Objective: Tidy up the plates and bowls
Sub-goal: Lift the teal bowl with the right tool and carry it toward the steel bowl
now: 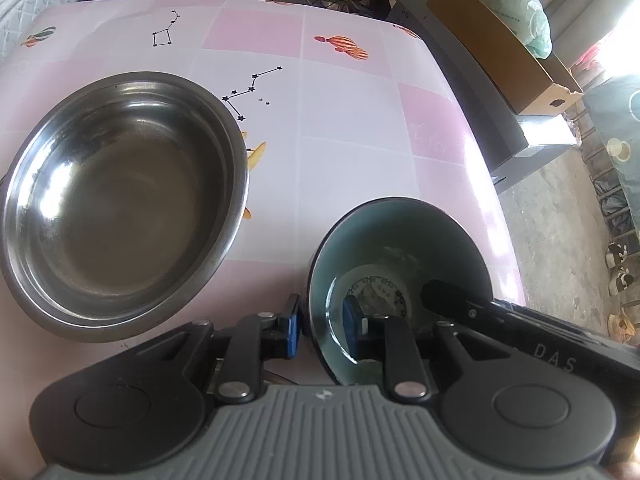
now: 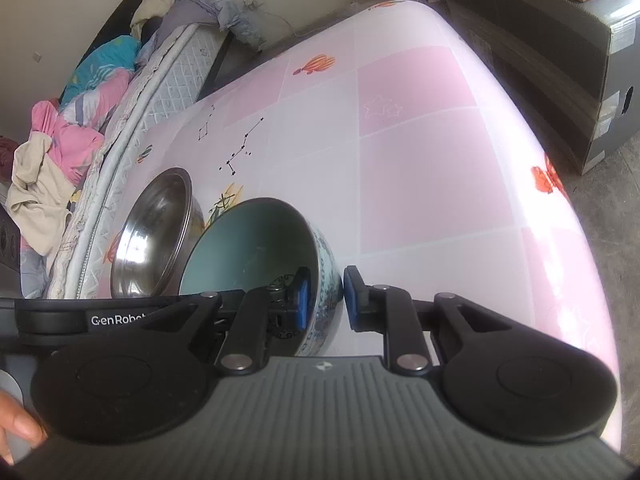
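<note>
A ceramic bowl (image 1: 404,248), teal inside and blue-and-white outside (image 2: 324,252), is low on the pink tablecloth, just right of a large steel bowl (image 1: 120,204) (image 2: 160,232). My left gripper (image 1: 324,314) straddles the ceramic bowl's near left rim, one blue pad outside and one inside, with a thin gap showing on each side. My right gripper (image 2: 324,298) straddles the opposite rim in the same way, and its pads barely clear the wall. Its dark finger (image 1: 444,292) shows inside the bowl in the left wrist view.
The table (image 1: 352,128) has a pink checked cloth with printed stars and balloons. A mattress with piled clothes (image 2: 80,128) runs along its left side. A grey box (image 2: 560,64) and a cardboard box (image 1: 500,40) stand past the right edge, above the concrete floor.
</note>
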